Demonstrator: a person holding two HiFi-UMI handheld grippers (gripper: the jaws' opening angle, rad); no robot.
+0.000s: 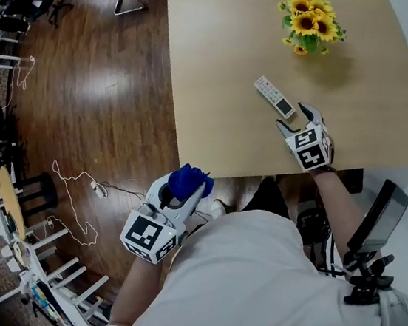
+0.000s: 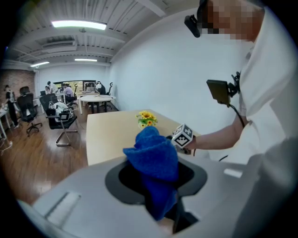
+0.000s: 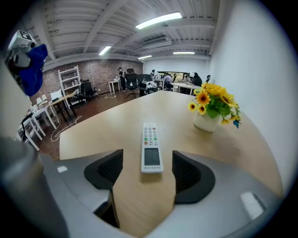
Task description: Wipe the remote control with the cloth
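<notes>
Pale wood table (image 1: 224, 64), brown floor and office chairs beyond. Over its near edge the right gripper (image 1: 293, 118) has its jaws spread wide with nothing gripped, pointing at the white remote control (image 1: 274, 95), which lies flat just ahead, short of the sunflower pot (image 1: 310, 20). Off the table's edge, the left gripper (image 1: 182, 193) is clamped on the bunched blue cloth (image 1: 187, 181).

The cloth (image 2: 156, 160) is a deep-blue, fluffy, terry-like fabric. The remote control (image 3: 151, 146) is smooth white plastic with a slight sheen. The table (image 1: 226, 50) shows pale, matt wood grain, and the floor (image 1: 102, 85) is dark, glossy wood planking. The right tongs (image 3: 149, 169) are matt grey plastic, with black ribbed pads (image 3: 109, 168).
</notes>
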